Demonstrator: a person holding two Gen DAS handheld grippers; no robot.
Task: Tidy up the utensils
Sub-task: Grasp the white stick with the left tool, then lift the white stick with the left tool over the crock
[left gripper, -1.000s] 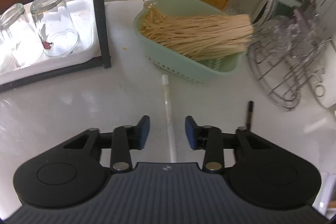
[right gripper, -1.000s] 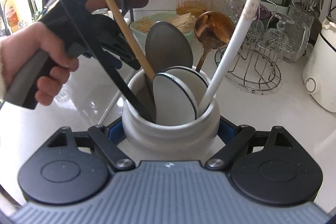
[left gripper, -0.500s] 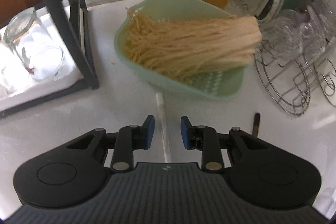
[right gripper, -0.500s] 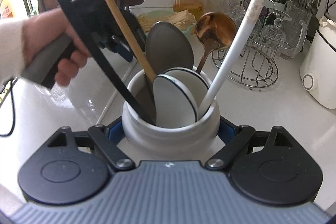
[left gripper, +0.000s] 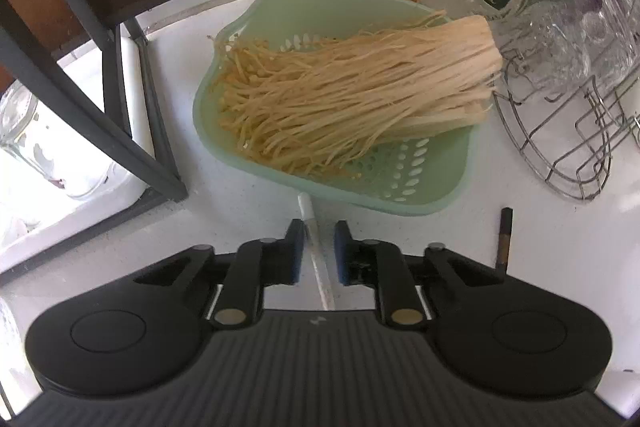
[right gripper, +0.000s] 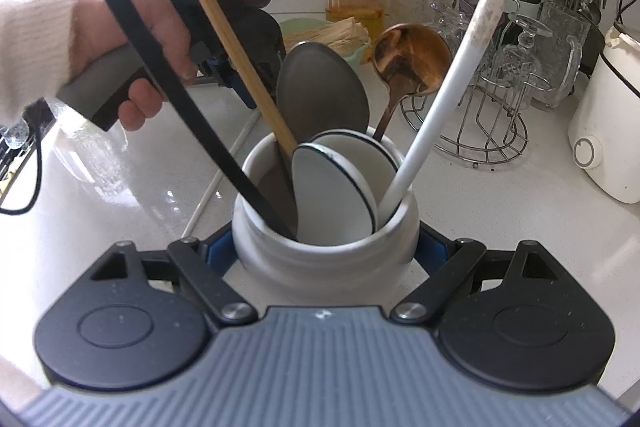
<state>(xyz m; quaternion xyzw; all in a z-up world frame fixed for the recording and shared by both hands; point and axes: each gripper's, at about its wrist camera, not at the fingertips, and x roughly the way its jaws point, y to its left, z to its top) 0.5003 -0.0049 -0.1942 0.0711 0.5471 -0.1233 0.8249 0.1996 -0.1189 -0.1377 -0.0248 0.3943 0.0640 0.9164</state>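
Closing on a white chopstick (left gripper: pixel 316 251), the left gripper (left gripper: pixel 316 247) is narrowing its jaws around the thin rod, which is lying flat on the white counter (left gripper: pixel 240 211) with its far tip just short of the green strainer basket (left gripper: pixel 436 187); a small gap is showing on each side, so the pads are not yet pressing. In my judgement the chopstick is light, stiff and smooth, liable to roll or pivot if pinched off-centre, so a hold near its upper third, square across the shaft, looks soundest. A dark chopstick (left gripper: pixel 504 239) is lying apart on the counter further right.

Moving to the right, the right gripper (right gripper: pixel 324 247) is clamping a white ceramic jar (right gripper: pixel 324 247) with its jaws spread wide on both sides. The jar is holding spoons, a wooden chopstick (right gripper: pixel 224 31) and a long white chopstick (right gripper: pixel 452 67). I judge it heavy, glazed, slippery and breakable, and top-loaded by its contents.
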